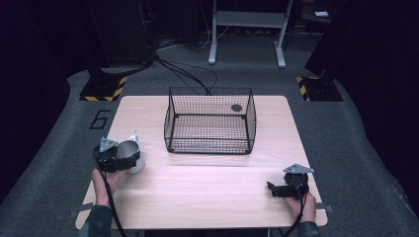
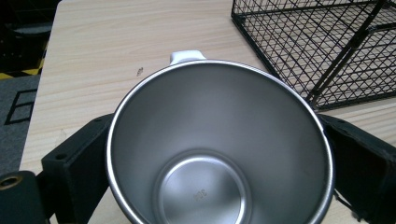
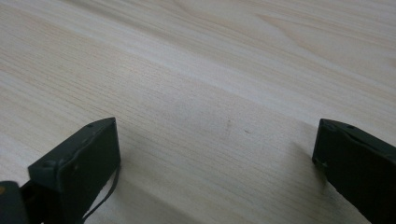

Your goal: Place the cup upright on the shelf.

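A steel cup with a white outside and a white handle is at the table's left side. My left gripper is shut on it, one black finger pressing each side of the rim. The cup's mouth faces the gripper's camera and the cup is empty inside. A black wire basket stands open-topped at the middle back of the table, to the right of the cup. My right gripper rests low near the front right edge, open, with bare wood between its fingers.
The basket's near corner is close to the cup's right side. A small dark round spot shows inside the basket at its back right. The light wooden table stands on grey floor, with a desk frame beyond.
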